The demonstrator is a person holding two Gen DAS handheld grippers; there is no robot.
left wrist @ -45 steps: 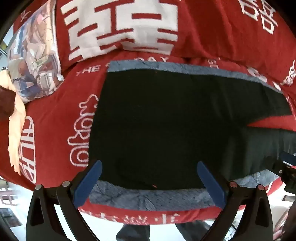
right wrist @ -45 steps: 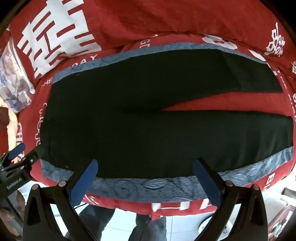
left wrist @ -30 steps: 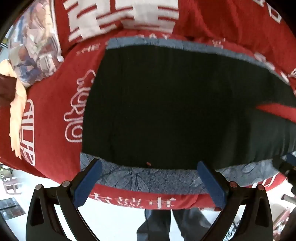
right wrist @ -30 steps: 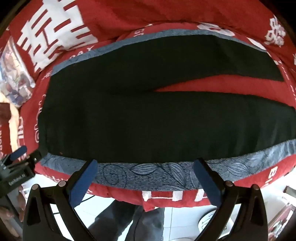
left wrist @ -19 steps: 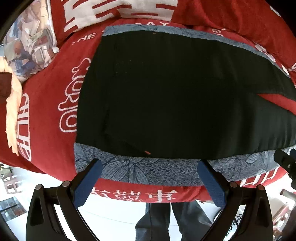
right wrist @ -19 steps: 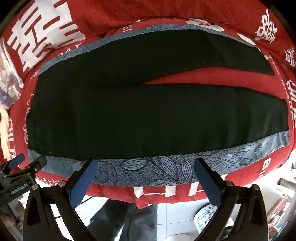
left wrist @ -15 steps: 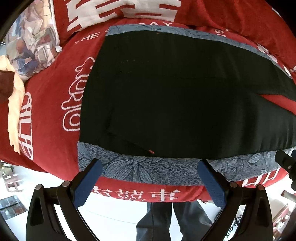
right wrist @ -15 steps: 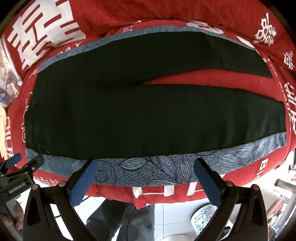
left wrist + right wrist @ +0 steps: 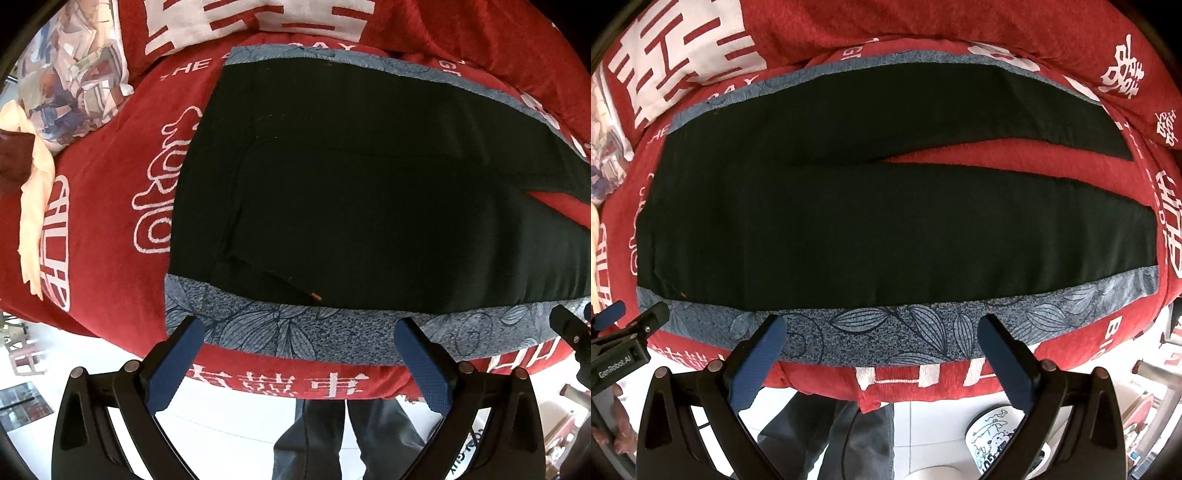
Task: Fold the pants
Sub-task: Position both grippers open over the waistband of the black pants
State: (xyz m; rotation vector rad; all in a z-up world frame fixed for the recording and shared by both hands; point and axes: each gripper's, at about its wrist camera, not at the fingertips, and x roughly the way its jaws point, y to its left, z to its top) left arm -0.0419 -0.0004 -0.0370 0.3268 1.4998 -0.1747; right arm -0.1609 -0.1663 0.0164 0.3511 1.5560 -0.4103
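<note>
both jaws gape empty; only right wrist view shows pants (image 9: 886,229) legs' ends, left (image 9: 299,354) shows waist

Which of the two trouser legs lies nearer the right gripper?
The lower leg of the black pants, bordered by the blue leaf-print strip just ahead of the right gripper; the other leg lies beyond the red gap.

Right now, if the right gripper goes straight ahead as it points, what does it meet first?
Probably the pants' near blue leaf-print side stripe, lying flat between the open right gripper's fingertips. Depth is unclear; nothing else is in line.
</note>
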